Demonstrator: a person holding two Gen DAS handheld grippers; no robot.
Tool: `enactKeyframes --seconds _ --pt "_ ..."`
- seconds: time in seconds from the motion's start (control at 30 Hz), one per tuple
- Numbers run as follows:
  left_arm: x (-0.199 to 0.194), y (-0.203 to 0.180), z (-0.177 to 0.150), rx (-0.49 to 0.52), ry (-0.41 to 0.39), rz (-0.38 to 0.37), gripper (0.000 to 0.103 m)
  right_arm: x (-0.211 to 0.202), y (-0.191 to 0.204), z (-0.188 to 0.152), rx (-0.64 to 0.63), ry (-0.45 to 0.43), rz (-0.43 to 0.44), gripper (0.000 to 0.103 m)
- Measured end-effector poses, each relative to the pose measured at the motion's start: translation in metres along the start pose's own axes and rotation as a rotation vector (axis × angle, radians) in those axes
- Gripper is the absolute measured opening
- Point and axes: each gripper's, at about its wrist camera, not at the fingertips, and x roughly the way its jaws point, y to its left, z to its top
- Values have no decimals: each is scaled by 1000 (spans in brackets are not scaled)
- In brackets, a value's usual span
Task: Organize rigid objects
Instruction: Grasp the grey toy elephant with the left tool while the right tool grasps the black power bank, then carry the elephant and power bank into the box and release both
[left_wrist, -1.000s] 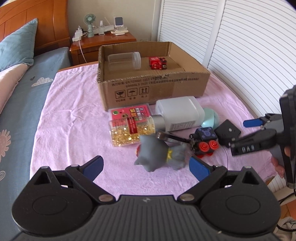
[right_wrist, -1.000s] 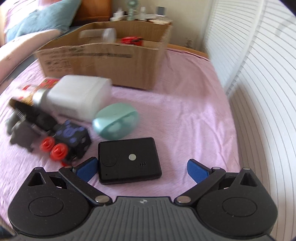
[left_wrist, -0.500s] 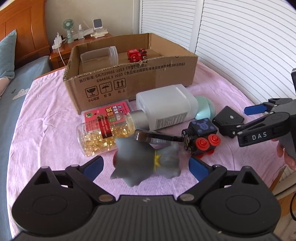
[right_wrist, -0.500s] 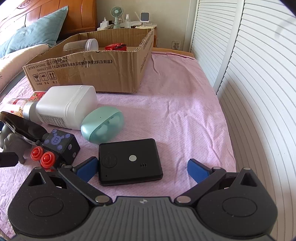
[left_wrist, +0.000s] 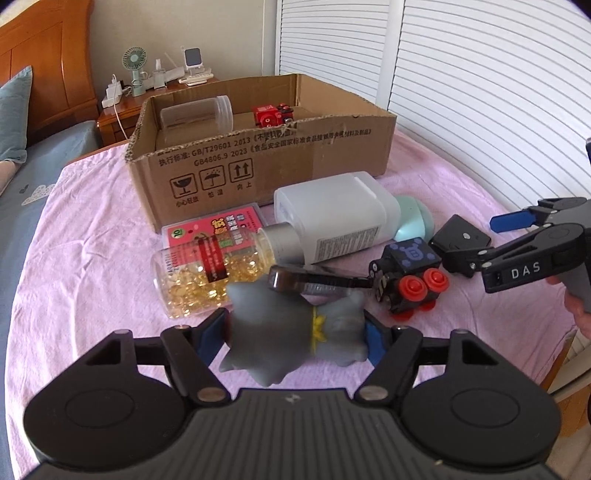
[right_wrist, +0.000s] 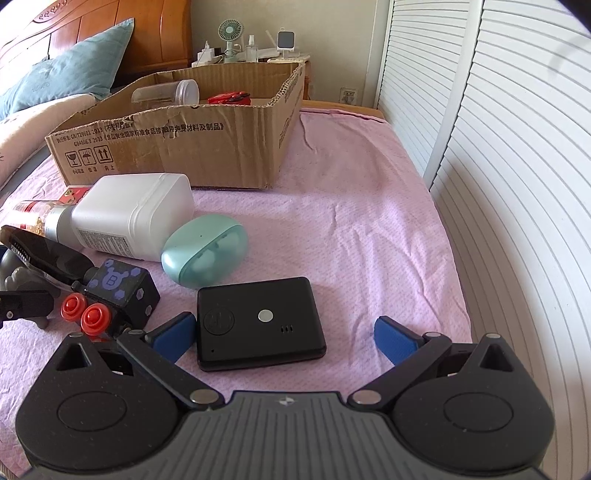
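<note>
My left gripper (left_wrist: 293, 336) is shut on a grey rubber animal toy (left_wrist: 291, 336), its blue pads against both sides. My right gripper (right_wrist: 284, 338) is open around the near end of a flat black device (right_wrist: 258, 321) on the pink cloth. It also shows in the left wrist view (left_wrist: 532, 236), open. An open cardboard box (left_wrist: 266, 162) stands behind, holding a clear jar (left_wrist: 195, 116) and a red toy (left_wrist: 271, 114). Beside the grey toy lie a black toy with red wheels (left_wrist: 410, 273), a white bottle (left_wrist: 332, 218), a capsule bottle (left_wrist: 207, 269) and a mint case (right_wrist: 203, 254).
A dark comb-like piece (left_wrist: 310, 282) lies between the toys. A red card box (left_wrist: 218, 229) sits against the cardboard box. White louvred doors (right_wrist: 498, 147) run along the right. A nightstand (left_wrist: 122, 118) with a fan stands behind; a blue pillow (right_wrist: 70, 81) lies at the left.
My left gripper moved forward and closed on the grey toy, which now sits between the pads. My right gripper stayed open over the black device, shifting only slightly.
</note>
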Motion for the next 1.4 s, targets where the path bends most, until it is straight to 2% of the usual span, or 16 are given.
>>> enactKeyframes --seconds 0.17,0.37,0.67,0.77,0.83,0.9,1.07,1.17,1.23,1.4 --pt "-16 15 -14 -33 37 38 73 0 1 0 3 0 -3 103" --pt "-31 35 -30 -93 39 100 73 -1 1 0 3 1 -4 103" --pt "-28 32 -31 -94 35 119 73 2 11 3 -115 3 100 103" --pt "-26 34 -32 -106 44 115 74 -2 12 2 -133 -10 117 94" --pt "-25 34 -32 -109 48 113 74 -6 13 1 -142 -12 121 83" --pt "-24 35 -32 -112 49 112 74 -7 12 2 -141 -14 118 79" --pt "-22 35 -32 -118 57 109 75 -3 7 5 -123 -24 110 78" --pt "-22 34 -31 -118 52 120 81 -2 9 6 -123 -26 107 77" --pt "-23 34 -31 -121 48 126 81 -3 10 6 -121 -24 104 74" --pt "-24 34 -29 -124 51 124 81 -4 11 5 -108 -27 93 74"
